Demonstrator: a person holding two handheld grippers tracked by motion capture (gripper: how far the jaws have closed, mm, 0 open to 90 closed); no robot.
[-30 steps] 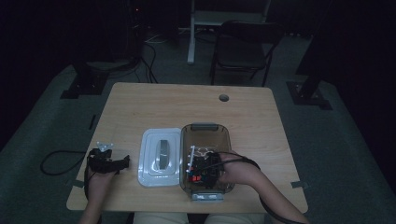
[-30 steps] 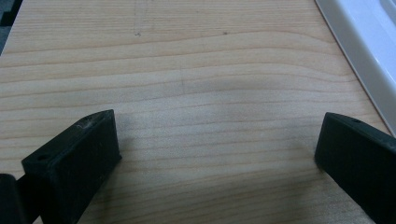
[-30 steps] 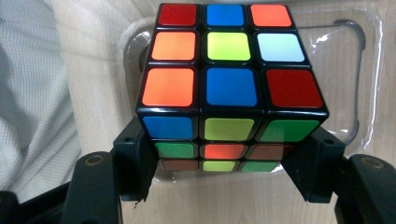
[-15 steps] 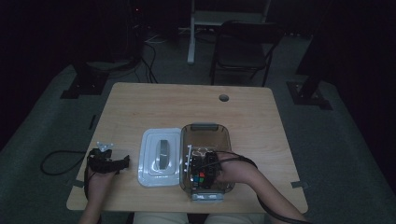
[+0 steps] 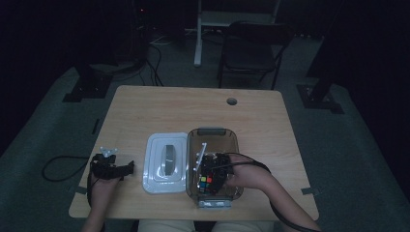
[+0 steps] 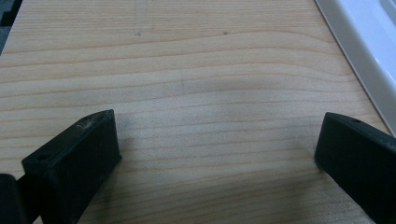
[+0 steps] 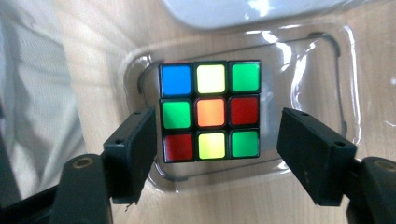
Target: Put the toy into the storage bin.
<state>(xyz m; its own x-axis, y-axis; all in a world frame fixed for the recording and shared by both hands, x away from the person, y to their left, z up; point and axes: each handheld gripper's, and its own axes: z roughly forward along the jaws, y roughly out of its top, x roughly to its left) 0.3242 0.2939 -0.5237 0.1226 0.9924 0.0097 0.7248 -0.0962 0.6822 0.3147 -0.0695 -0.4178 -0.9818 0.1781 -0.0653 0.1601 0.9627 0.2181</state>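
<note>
Right gripper (image 7: 215, 140), fingers just opened off the puzzle cube (image 7: 210, 111) in the clear container (image 5: 232, 140), hides it from above; left gripper (image 6: 217, 154) rests wide at the table's (image 5: 193, 106) near-left edge.

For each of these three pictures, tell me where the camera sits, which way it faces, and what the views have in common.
High view: above the person's side, looking forward and down on the table; both forearms enter from below.
Left gripper view: rides the left gripper, looking down at bare wood; its open jaws show, with the white lid at the edge.
Right gripper view: rides the right gripper, looking down into the clear container at the puzzle cube; jaws just opening, apart from it.
Shared: lid, container and cube also appear from above.
</note>
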